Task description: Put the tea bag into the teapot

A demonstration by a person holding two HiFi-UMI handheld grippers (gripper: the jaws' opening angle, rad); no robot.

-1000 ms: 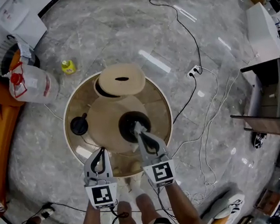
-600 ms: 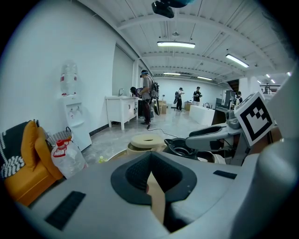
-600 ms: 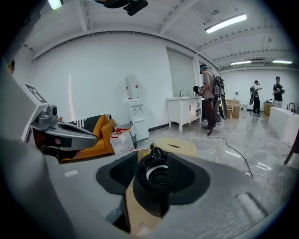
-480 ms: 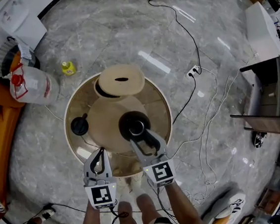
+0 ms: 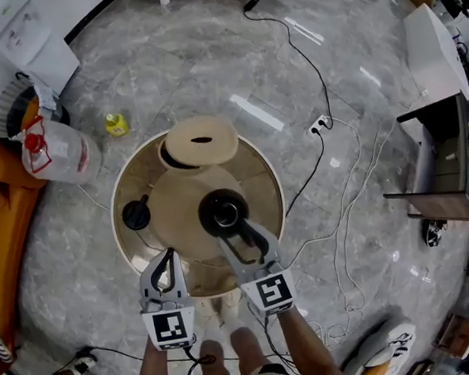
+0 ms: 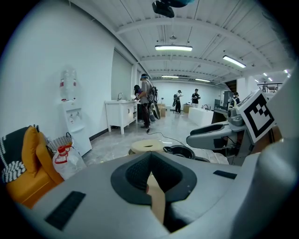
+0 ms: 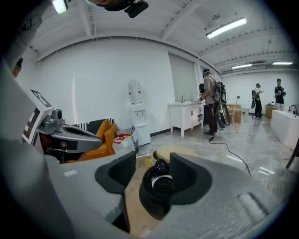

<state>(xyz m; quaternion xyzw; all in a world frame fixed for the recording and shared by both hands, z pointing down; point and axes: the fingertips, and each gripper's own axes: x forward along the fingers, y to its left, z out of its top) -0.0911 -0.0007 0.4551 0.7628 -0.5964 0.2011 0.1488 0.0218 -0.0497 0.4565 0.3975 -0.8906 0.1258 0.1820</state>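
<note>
Tea bag: we see none in any view; probably inside the teapot [image 5: 224,212]. Left gripper [image 5: 171,252] closed, empty. Right gripper [image 5: 242,238] gaping, empty, just short of teapot on table [image 5: 259,180]. Light, limp; we would pinch its tag.

The teapot [image 5: 223,211] is open and free on top; the black lid [image 5: 136,213] sits well left, the round stool [image 5: 202,140] behind.

Blk teapot [image 5: 223,212], tan tbl [image 5: 174,210]

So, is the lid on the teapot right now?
No, the teapot stands open, and its lid lies apart from it on the left side of the table.
</note>
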